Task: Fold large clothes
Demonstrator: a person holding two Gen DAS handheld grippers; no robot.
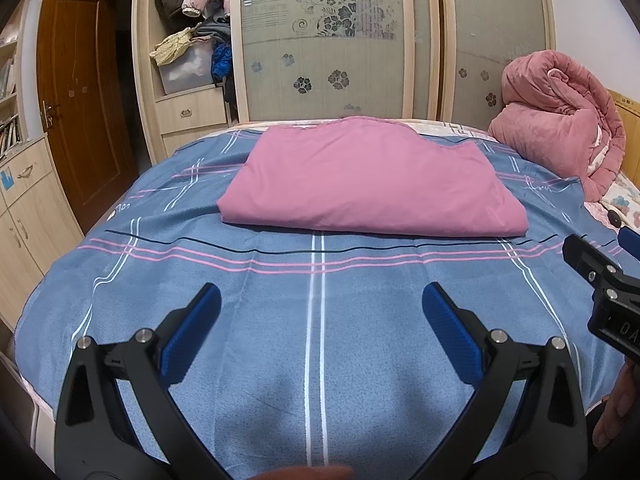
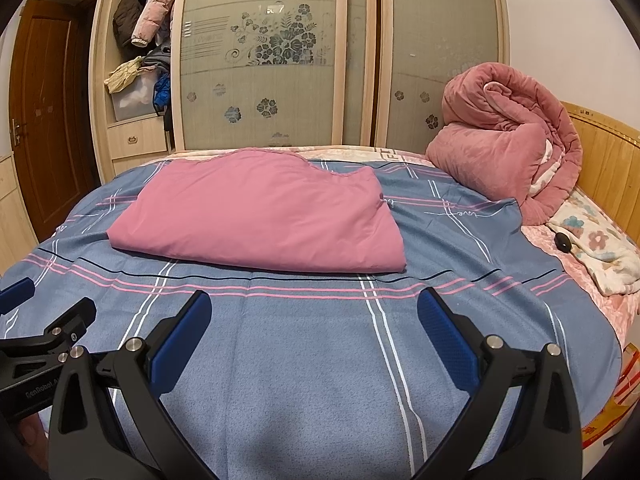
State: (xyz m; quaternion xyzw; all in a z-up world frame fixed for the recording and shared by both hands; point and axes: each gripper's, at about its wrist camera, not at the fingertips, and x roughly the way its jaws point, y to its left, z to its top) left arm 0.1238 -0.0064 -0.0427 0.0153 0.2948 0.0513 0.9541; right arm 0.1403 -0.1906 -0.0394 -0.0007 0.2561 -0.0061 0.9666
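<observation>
Pink folded cloth (image 1: 372, 180) lies on the blue plaid sheet (image 1: 320, 320) covering the bed, both grippers held back from it.

Left gripper (image 1: 322, 312) has its blue-padded fingers (image 1: 192, 332) spread wide and holds nothing, hovering over the bare sheet near the bed's front edge; the right gripper (image 2: 314, 320) is likewise wide apart and empty, just beside it. The cloth sits toward the far side of the bed, well apart from both. A rolled pink quilt (image 2: 508, 140) rests at the right by the wooden headboard (image 2: 608, 152), and a wardrobe (image 2: 260, 60) with frosted flowered doors stands behind.
</observation>
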